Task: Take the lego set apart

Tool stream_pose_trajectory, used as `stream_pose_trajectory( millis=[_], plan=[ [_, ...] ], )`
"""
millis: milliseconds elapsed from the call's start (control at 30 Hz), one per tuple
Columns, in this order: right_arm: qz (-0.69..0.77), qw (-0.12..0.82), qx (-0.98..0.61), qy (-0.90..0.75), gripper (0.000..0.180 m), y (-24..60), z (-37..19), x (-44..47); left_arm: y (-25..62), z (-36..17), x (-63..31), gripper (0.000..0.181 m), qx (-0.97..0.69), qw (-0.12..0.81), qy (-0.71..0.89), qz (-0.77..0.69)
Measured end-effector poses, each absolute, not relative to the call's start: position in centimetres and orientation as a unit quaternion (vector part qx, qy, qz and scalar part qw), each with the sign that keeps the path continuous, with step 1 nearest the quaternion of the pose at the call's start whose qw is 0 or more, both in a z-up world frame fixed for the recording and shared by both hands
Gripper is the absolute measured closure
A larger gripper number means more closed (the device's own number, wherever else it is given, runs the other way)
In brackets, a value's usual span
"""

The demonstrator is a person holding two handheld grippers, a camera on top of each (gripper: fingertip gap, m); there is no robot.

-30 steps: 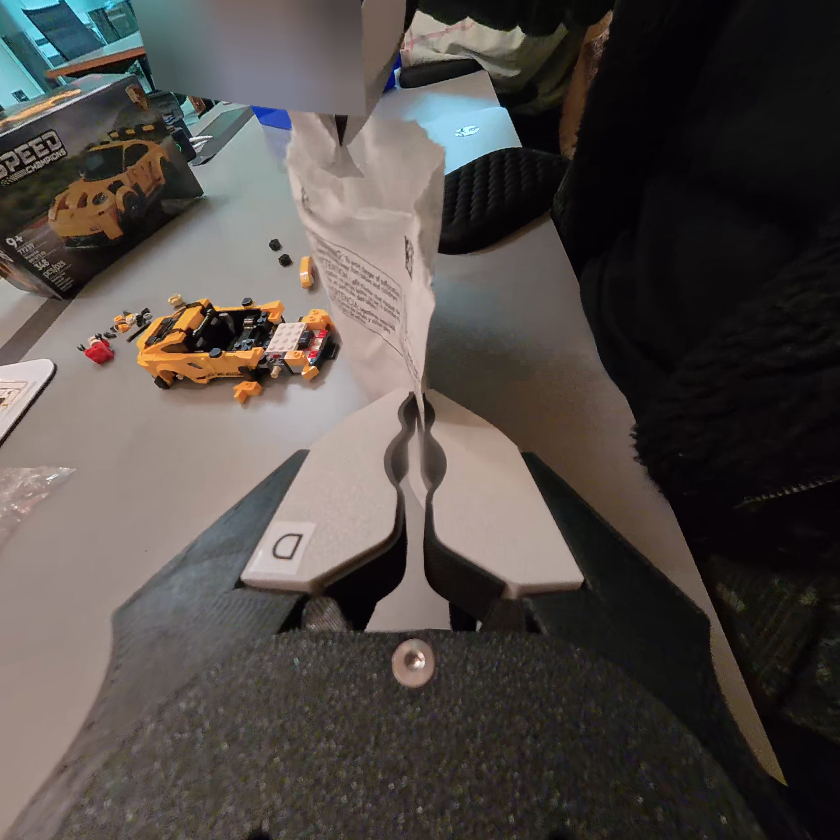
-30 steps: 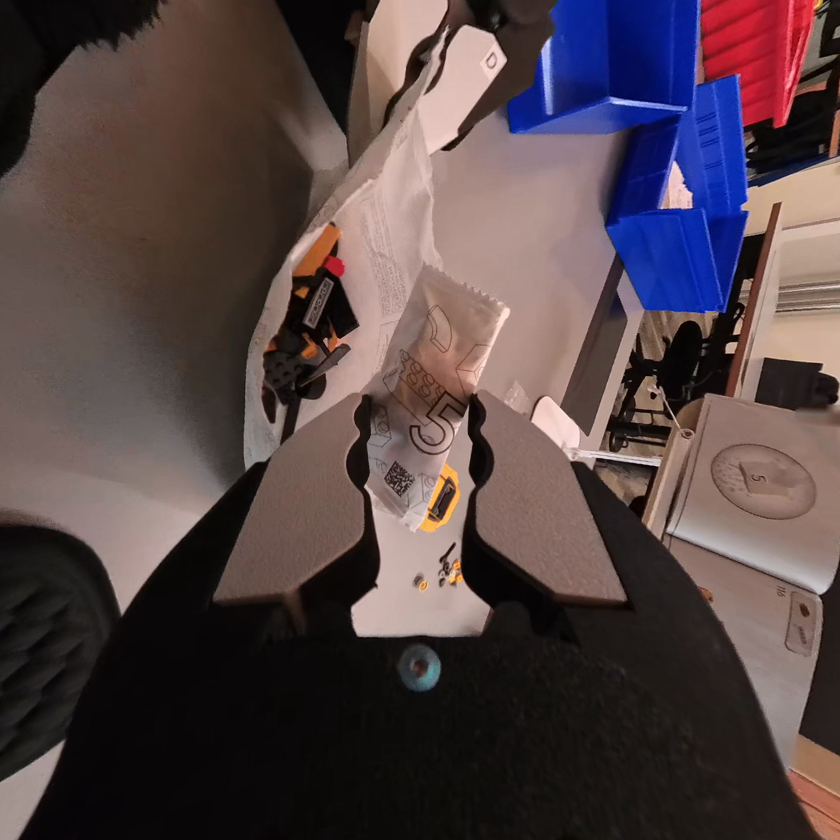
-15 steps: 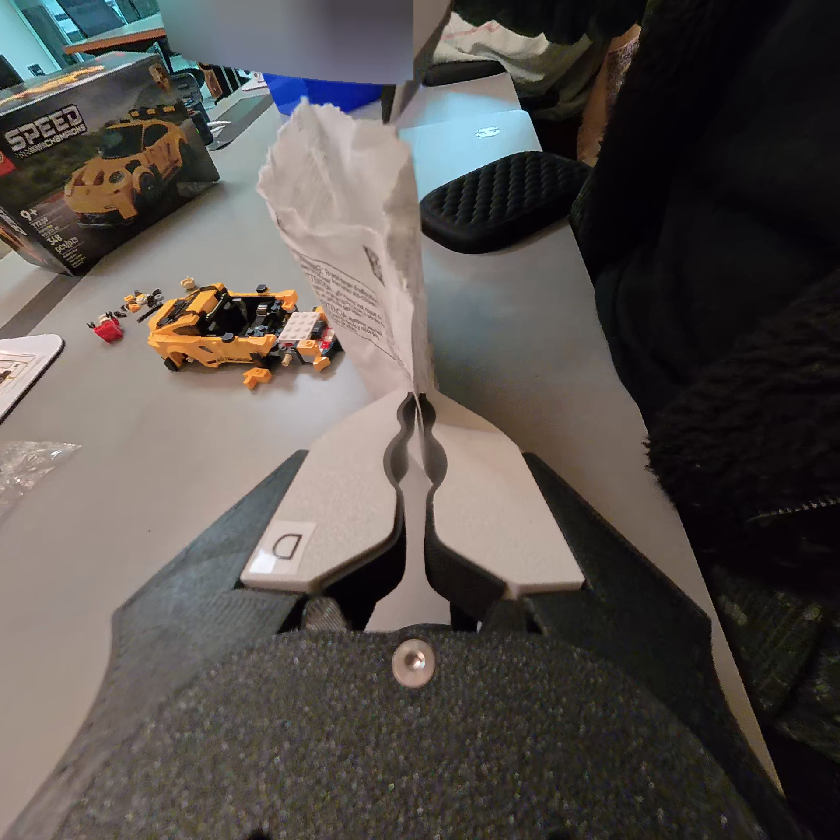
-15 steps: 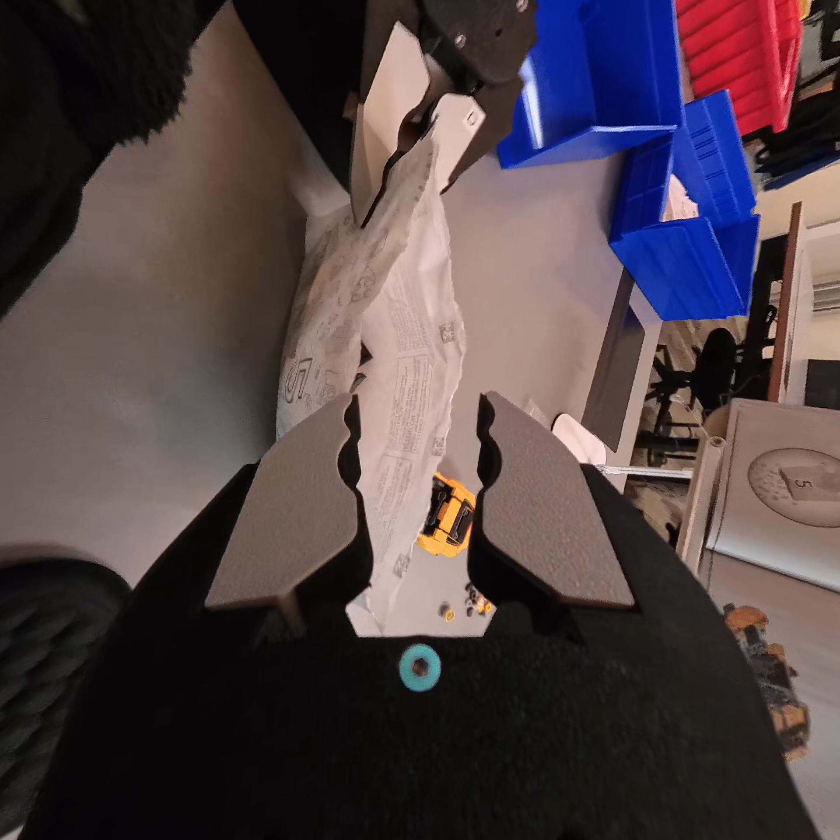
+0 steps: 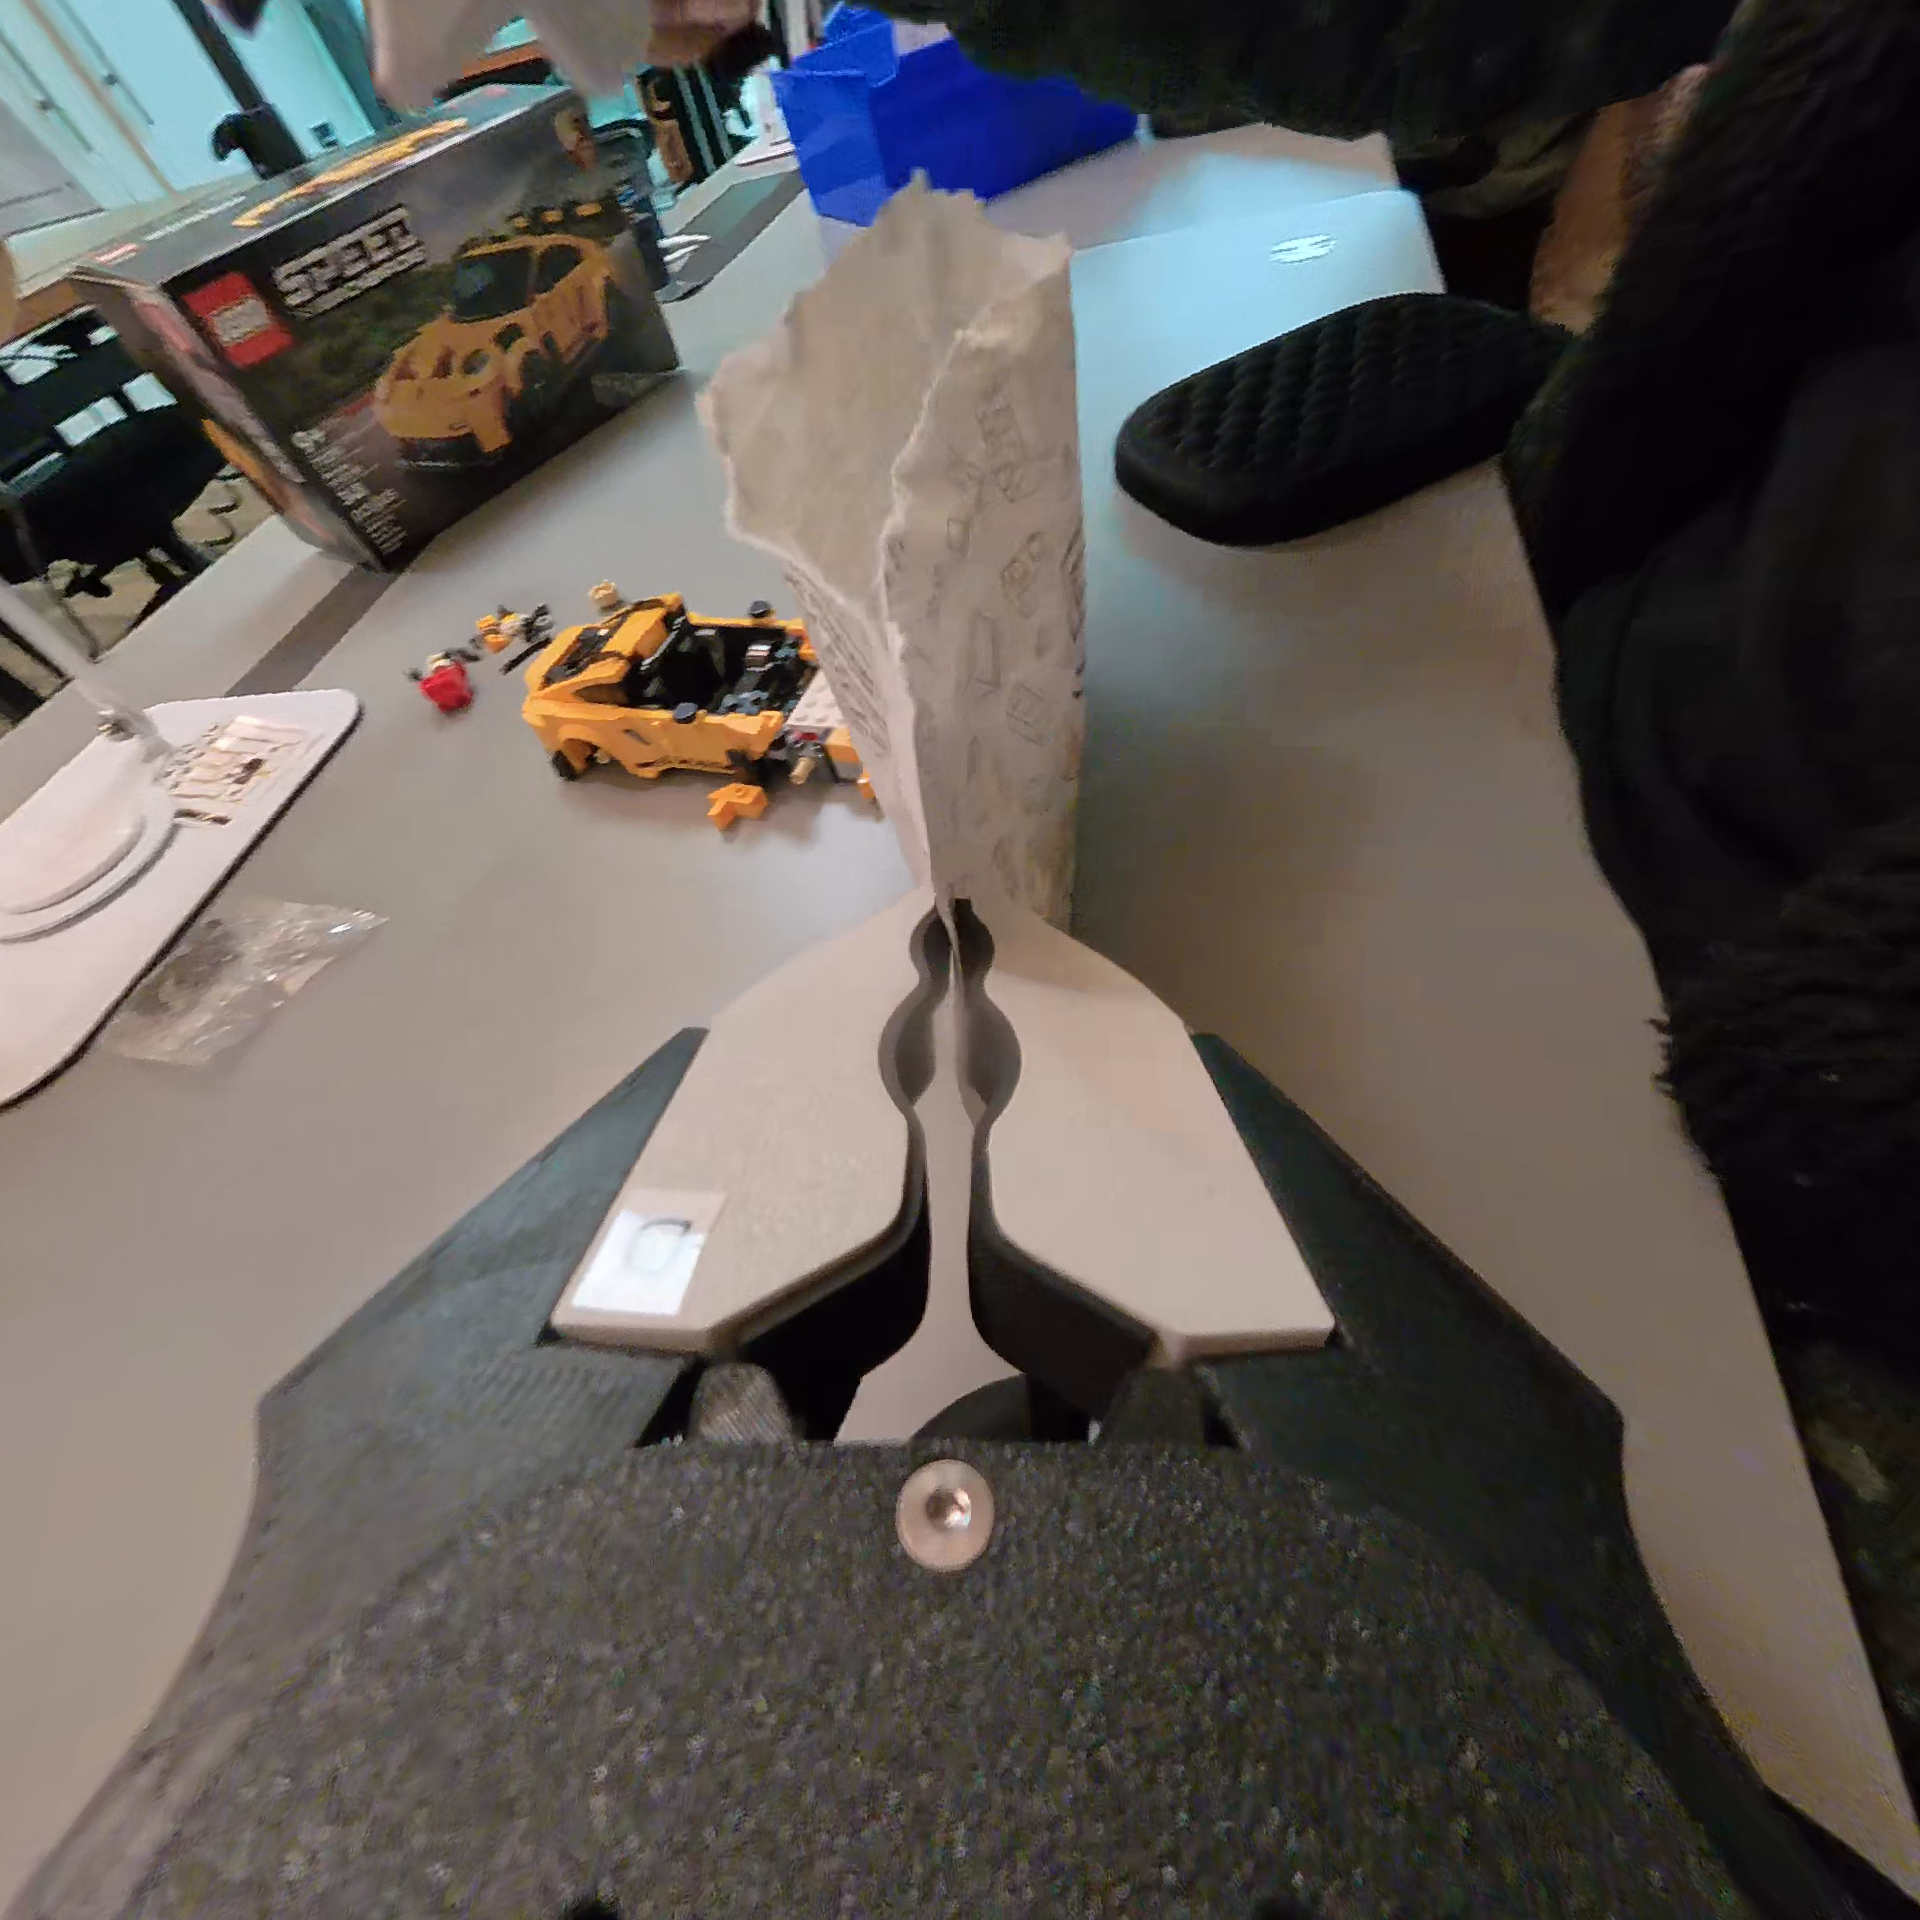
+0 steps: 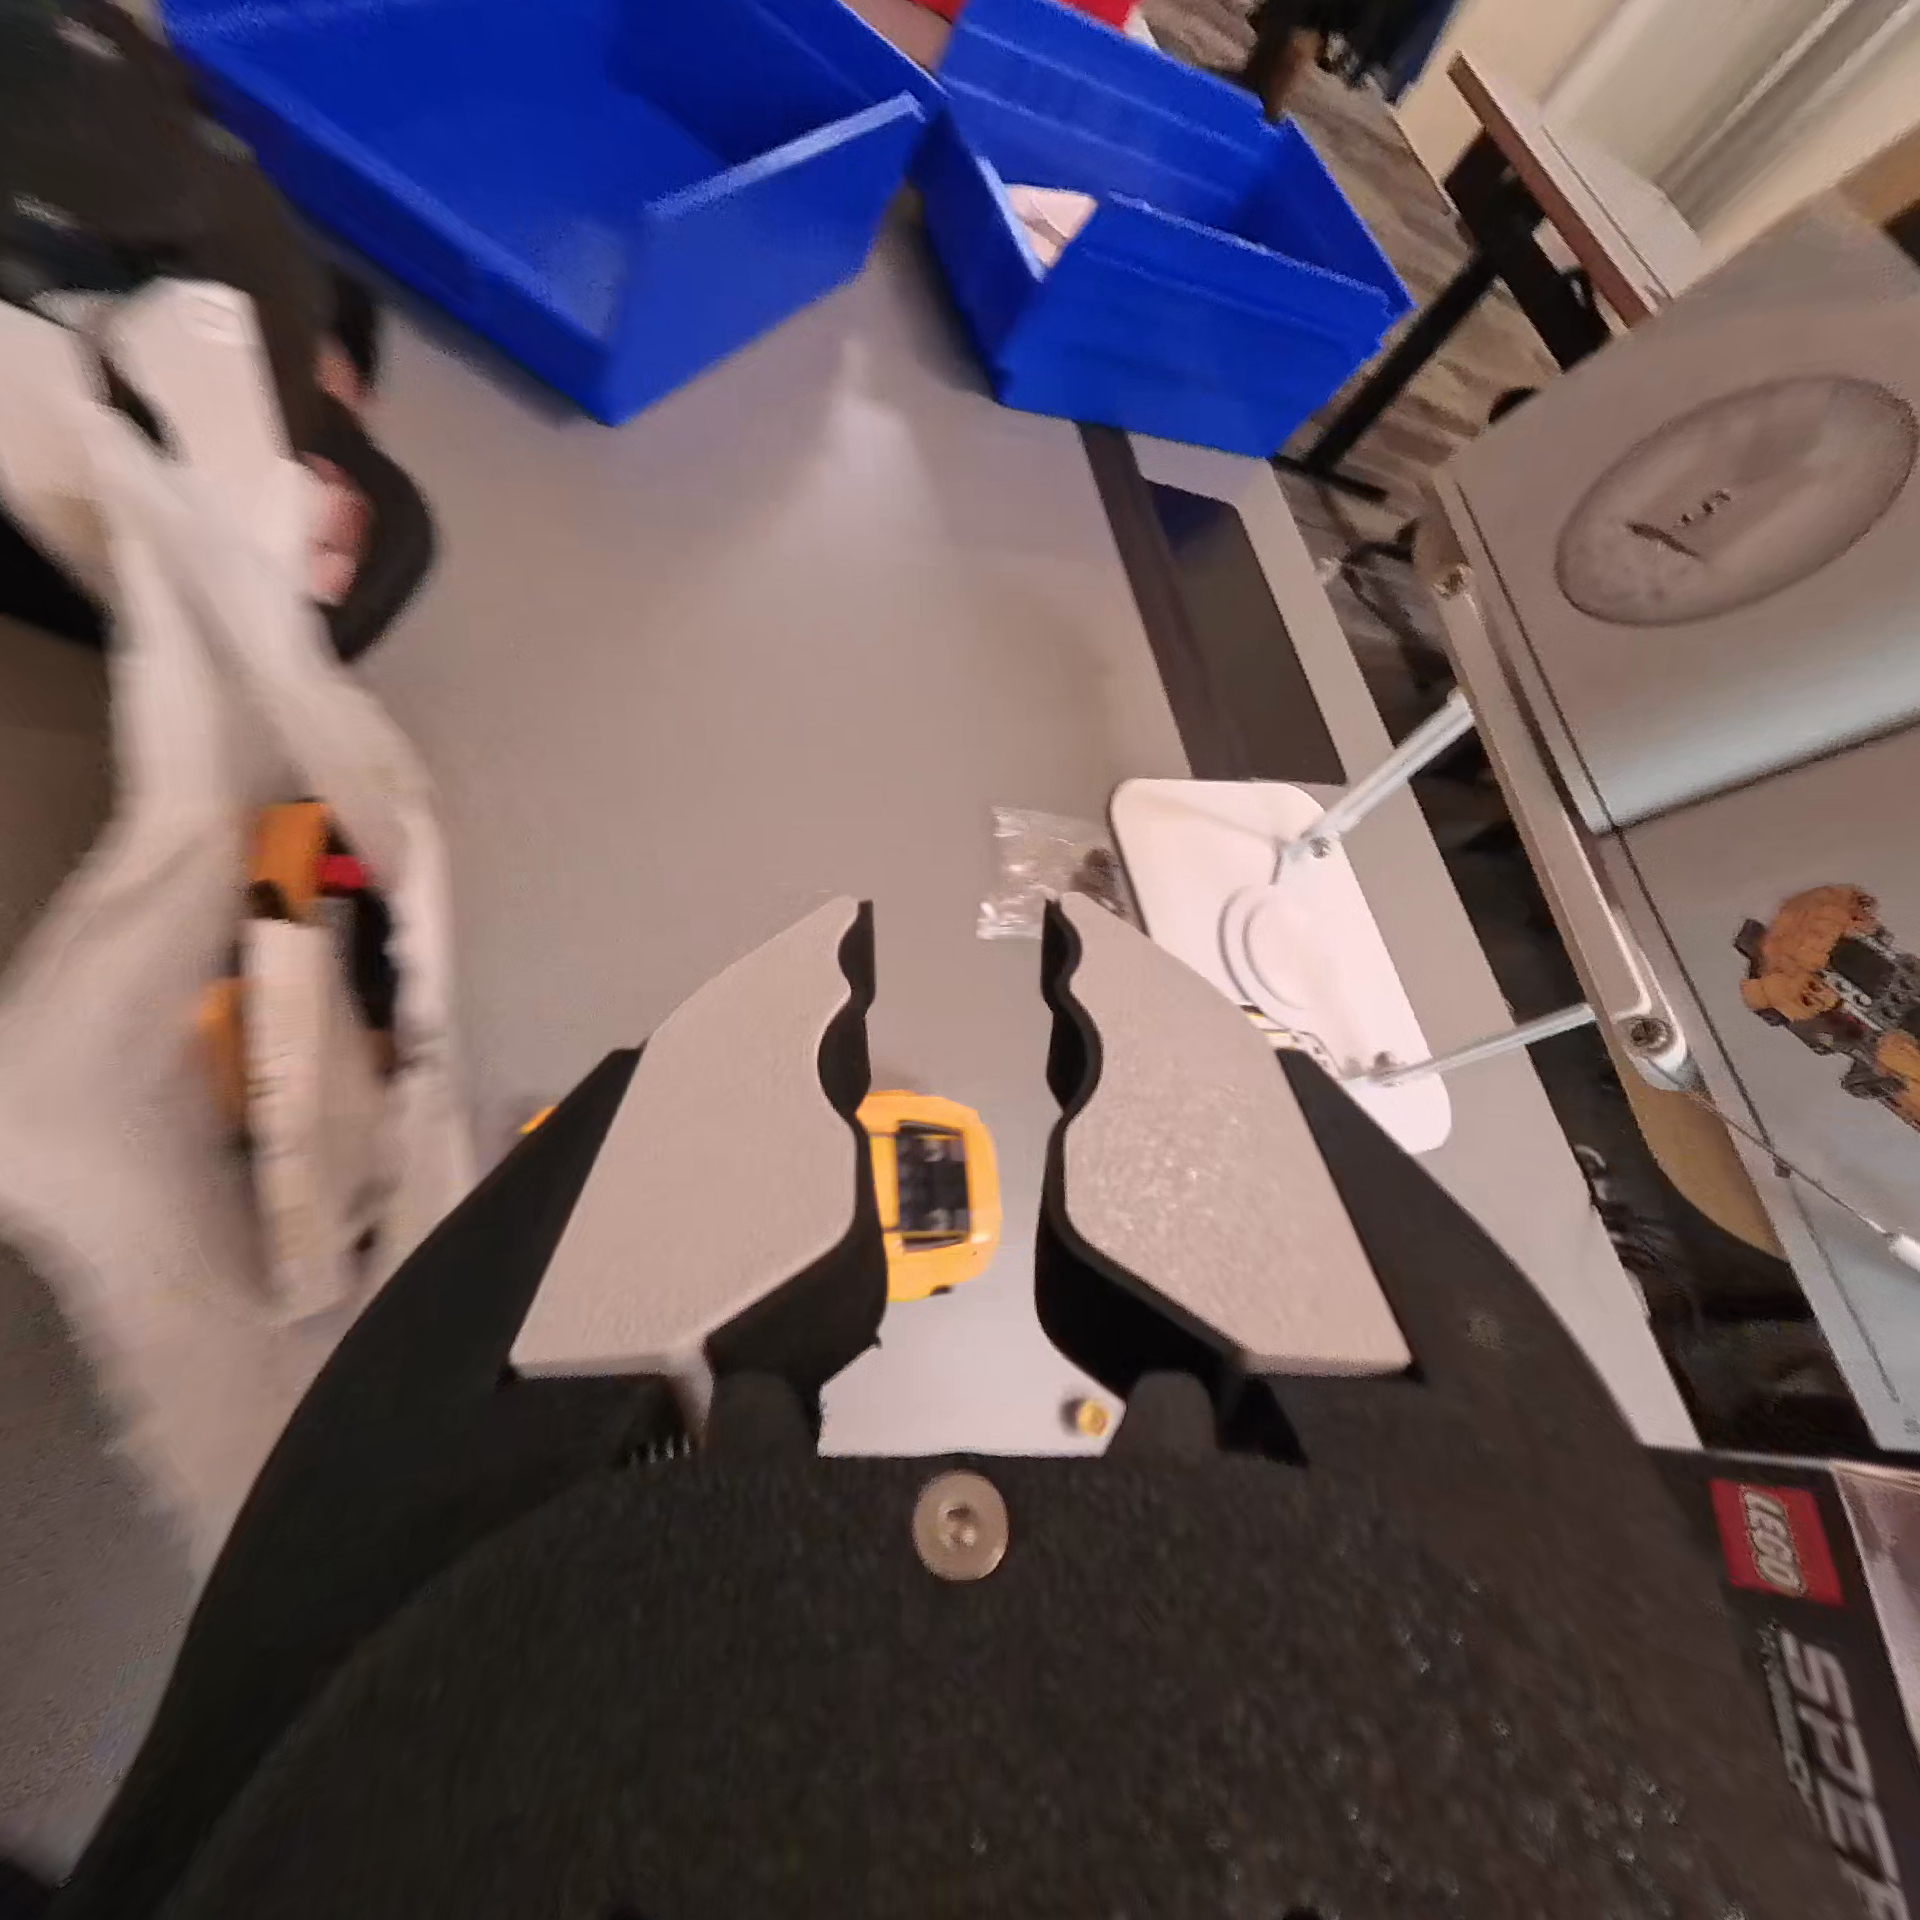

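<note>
A white paper bag [image 5: 966, 582] is pinched at its lower corner by the left gripper [image 5: 954, 920], whose jaws are pressed together on the paper. The bag is held upright above the grey table [image 5: 1299, 790], with its torn top edge spread open. Behind it on the table, a partly stripped yellow car [image 5: 665, 707] is seen, its roof gone and its dark insides laid bare. A loose orange piece [image 5: 736, 803] lies just in front of the car, and a small red piece [image 5: 447, 686] with a few other bits sits off to its left. The set's box [image 5: 416, 343] stands farther back, and a clear plastic bag [image 5: 239, 966] lies beside a white stand base [image 5: 135, 842].

In the right wrist view, the right gripper [image 6: 954, 920] is held above the table with its jaws apart and nothing between them. The front end of the car [image 6: 930, 1190] is visible through the gap, lower down on the table. To the left, the paper bag [image 6: 208, 665] appears heavily blurred (orange, red and dark pieces seem to lie inside it, though this cannot be told for certain). Two blue bins [image 6: 582, 177] stand at the far edge of the table.
</note>
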State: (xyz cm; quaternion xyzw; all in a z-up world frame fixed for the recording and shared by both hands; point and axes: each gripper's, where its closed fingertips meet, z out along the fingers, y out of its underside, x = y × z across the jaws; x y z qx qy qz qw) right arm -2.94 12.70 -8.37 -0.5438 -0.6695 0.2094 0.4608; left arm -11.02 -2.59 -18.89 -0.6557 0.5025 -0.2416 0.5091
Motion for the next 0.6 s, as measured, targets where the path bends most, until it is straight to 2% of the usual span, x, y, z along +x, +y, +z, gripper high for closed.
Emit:
stream_pose_trajectory(
  millis=[200,433,600],
  plan=[
    [0.169,0.438,-0.582,-0.663,0.149,19.2,-14.2,-8.7,-1.3,-18.8,-11.9,0.181,-0.671,0.53,0.477,-0.202],
    [0.108,0.331,-0.607,-0.715,0.141,20.9,-23.0,-13.1,-0.9,-18.8,-12.1,0.18,-0.677,0.53,0.467,-0.205],
    [0.081,0.282,-0.626,-0.723,0.143,22.8,-26.2,-14.3,-1.1,-18.8,-12.1,0.18,-0.673,0.533,0.47,-0.207]
  ],
)
